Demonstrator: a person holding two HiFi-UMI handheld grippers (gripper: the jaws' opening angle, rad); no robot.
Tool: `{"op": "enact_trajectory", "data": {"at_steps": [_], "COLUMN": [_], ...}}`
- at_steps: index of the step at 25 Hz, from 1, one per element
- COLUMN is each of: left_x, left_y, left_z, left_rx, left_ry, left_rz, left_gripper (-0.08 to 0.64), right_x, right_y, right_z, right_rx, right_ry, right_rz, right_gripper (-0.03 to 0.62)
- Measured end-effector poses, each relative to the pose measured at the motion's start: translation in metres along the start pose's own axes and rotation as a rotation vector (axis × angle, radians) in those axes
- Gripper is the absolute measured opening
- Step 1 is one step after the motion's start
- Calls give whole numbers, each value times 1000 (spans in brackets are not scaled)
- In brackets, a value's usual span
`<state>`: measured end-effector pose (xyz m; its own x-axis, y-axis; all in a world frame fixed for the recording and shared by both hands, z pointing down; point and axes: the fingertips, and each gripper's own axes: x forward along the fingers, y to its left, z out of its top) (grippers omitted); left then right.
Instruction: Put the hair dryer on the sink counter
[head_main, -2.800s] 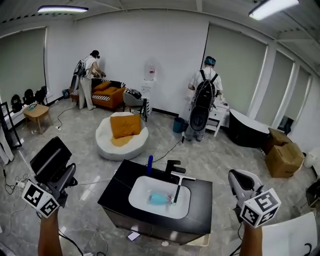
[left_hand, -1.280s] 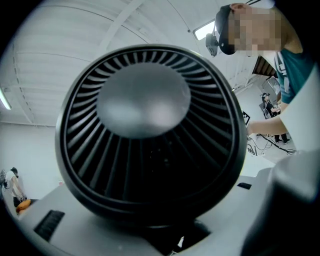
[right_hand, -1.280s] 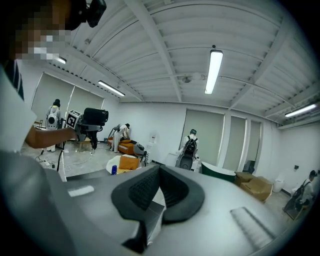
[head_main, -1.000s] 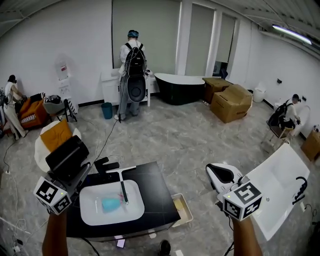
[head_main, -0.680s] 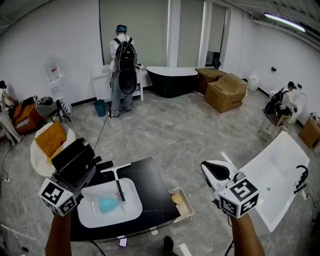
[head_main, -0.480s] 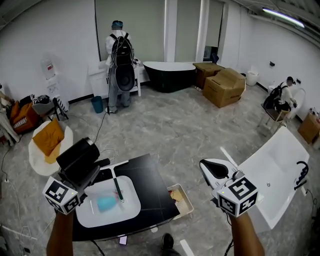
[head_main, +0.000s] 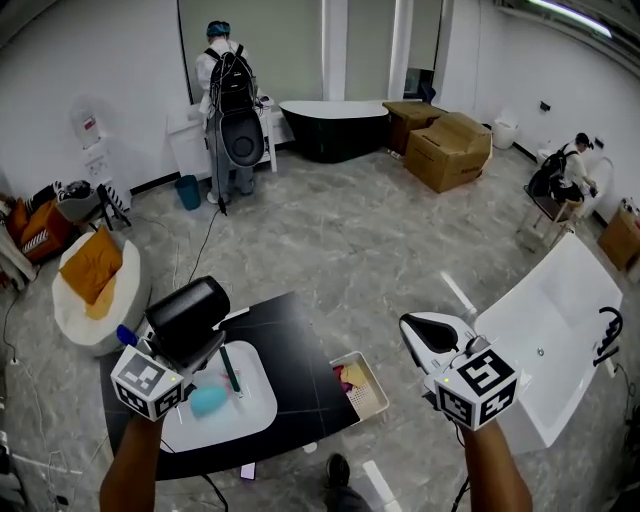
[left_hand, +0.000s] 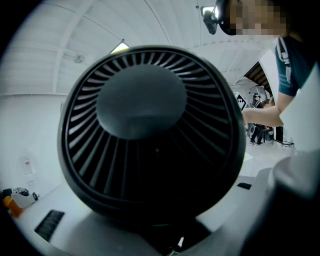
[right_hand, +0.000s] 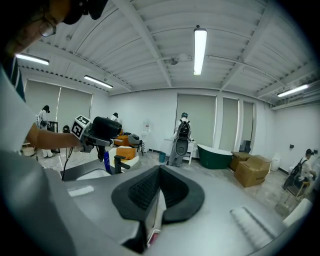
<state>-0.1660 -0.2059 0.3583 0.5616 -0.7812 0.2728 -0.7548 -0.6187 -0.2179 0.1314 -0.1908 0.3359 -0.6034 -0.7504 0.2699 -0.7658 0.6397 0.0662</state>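
The left gripper (head_main: 176, 350) has its jaws about halfway apart and clamped on the hair dryer (head_main: 190, 308). In the left gripper view the dryer's round slatted intake grille (left_hand: 150, 135) fills nearly the whole picture and hides the jaw pads beneath it. The black barrel therefore sits right at this gripper's tips, with its long axis running roughly along the jaws, away from the person and toward the upper right in the head view. It is off every surface, held in the air above the left part of the black sink counter (head_main: 300, 375), near the far left rim of the white basin (head_main: 255, 395), in which a teal object (head_main: 208, 400) lies. The bare stretch of counter lies below the dryer and to its right, so putting it there looks like a matter of moving it down and rightward, clear of the basin. The right gripper (head_main: 432, 338) hangs well apart, out beyond the counter's right edge, with its jaws pressed together and nothing between them (right_hand: 156, 192). The left hand is plainly the nearer one.
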Motion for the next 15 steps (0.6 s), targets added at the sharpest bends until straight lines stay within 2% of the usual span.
{"op": "enact_trajectory", "data": {"at_steps": [15], "left_x": [85], "left_y": [-29], "left_z": [-82], "left_rx": [-46], "left_ry": [132], "left_rz": [-91], "left_gripper": [245], "right_x": [28], "right_y": [-23], "right_z": [-68], "right_rx": [74], "right_ry": [65], "right_rz": [5], "right_gripper": [11]}}
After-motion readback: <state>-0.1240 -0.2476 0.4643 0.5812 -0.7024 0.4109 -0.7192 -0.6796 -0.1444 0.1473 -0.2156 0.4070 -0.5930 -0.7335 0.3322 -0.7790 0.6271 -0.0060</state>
